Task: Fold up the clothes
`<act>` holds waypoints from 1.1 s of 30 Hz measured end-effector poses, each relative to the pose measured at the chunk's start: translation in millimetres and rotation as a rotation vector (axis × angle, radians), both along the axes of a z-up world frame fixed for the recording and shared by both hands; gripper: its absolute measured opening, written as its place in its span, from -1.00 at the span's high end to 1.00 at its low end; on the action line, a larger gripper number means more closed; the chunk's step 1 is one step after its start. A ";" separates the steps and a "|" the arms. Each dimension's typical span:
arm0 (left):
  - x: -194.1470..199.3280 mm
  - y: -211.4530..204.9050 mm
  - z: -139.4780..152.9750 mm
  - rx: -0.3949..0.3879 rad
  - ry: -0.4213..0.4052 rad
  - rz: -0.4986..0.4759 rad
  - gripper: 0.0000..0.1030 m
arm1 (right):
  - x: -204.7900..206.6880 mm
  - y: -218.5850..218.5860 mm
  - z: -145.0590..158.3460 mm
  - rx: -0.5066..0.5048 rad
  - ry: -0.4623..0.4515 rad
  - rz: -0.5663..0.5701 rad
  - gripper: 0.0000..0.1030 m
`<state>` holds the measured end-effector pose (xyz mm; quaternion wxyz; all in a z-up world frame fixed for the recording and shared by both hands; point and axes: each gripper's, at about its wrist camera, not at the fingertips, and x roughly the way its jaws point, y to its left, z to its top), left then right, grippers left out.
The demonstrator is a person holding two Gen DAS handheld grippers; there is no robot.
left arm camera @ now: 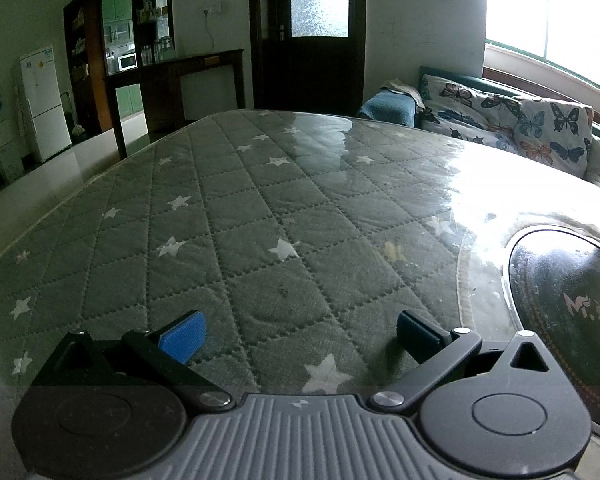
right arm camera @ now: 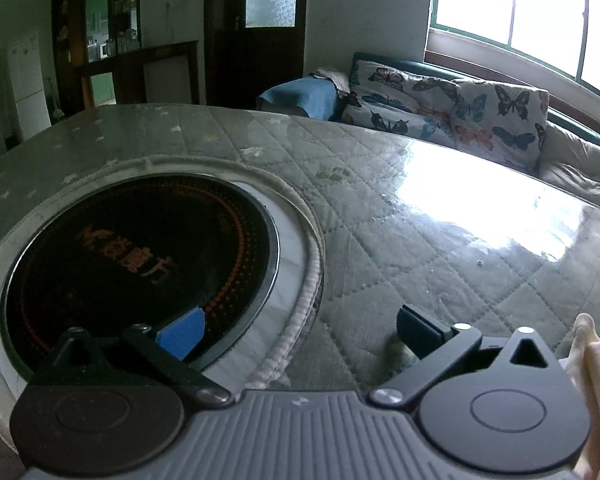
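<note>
The left claw (left arm camera: 300,334) hung over the quilted grey star-print cover (left arm camera: 236,216) of the surface, its two blue pads spread wide with nothing between them. Ahead of it the cover ran bare to the curved far edge, with the floor (left arm camera: 40,184) dropping away past the left rim, so there was plenty of open room forward and to the left. To its right sat one round black cooktop (left arm camera: 572,304) set into the surface, ringed by a pale trim. The right claw (right arm camera: 300,332) also stood fully apart and empty, its left pad over the rim of that same cooktop (right arm camera: 140,248) and its right pad over the glossy quilted cover (right arm camera: 440,240), which stretched clear toward the window-side edge. One cream garment (right arm camera: 596,380) showed only as a bunched fold at the right edge of the right wrist view, just beside the claw's housing and not between its pads; how much of it lay there could not be told. Beyond the far edge stood one sofa (right arm camera: 580,160) with two butterfly-print cushions (right arm camera: 500,116) and one blue cloth (right arm camera: 312,96) over its arm.
</note>
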<state>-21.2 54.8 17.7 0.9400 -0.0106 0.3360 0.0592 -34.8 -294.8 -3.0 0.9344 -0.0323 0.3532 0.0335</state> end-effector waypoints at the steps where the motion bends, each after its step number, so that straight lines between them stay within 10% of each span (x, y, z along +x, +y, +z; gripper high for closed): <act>1: 0.3 -0.2 -0.1 0.001 0.000 0.000 -1.00 | -0.1 0.0 0.1 -0.001 0.000 0.000 -1.00; 33: 1.0 0.3 1.5 0.001 0.001 0.000 -1.00 | -1.0 1.0 1.4 -0.004 0.000 0.001 -1.00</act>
